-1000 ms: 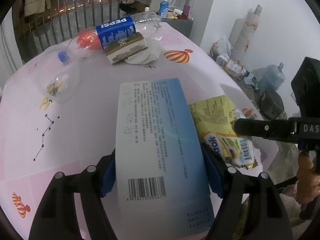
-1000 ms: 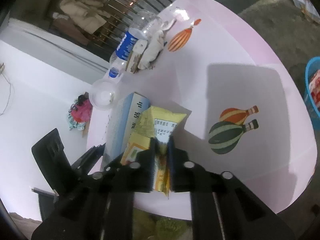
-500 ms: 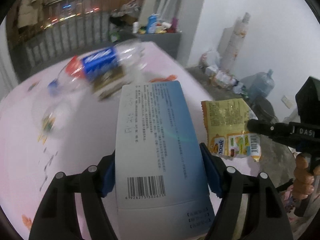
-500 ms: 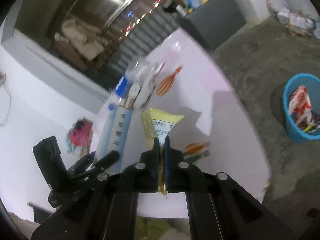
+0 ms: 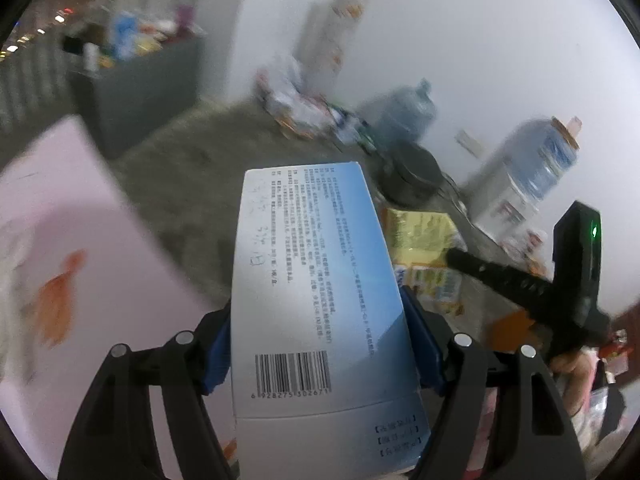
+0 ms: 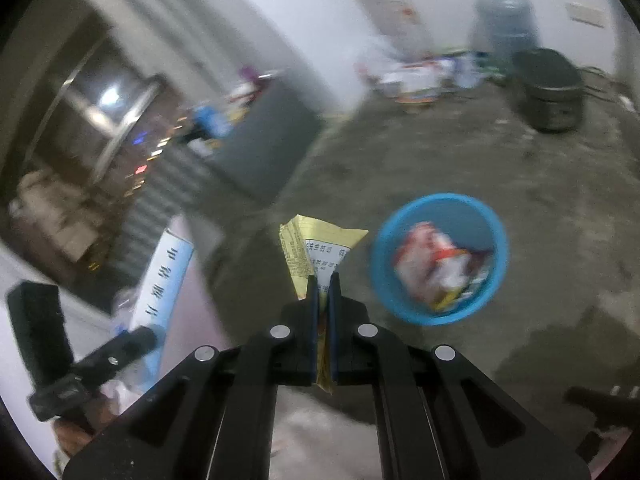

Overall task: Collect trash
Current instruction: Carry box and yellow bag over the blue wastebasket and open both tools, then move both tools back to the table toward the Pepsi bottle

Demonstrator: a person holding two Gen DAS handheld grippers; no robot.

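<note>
We find the pink worktop (image 5: pixel 80 240) at the left, behind both loads. The left hand-held gripper (image 5: pixel 320 344) stands wide, its blue pads pressed on the two long sides of a blue-and-white carton (image 5: pixel 312 280) near the barcode end; we judge the carton light and stiff but crushable, so flank pressure should stay moderate. To its right, the right hand-held gripper (image 6: pixel 323 304) is nearly closed, pinching a yellow snack wrapper (image 6: pixel 316 248) at its lower edge; we judge it featherweight, limp and slick, best held deep in the pads. Farther right, the blue bin (image 6: pixel 500 240) sits on the floor, already holding trash.
</note>
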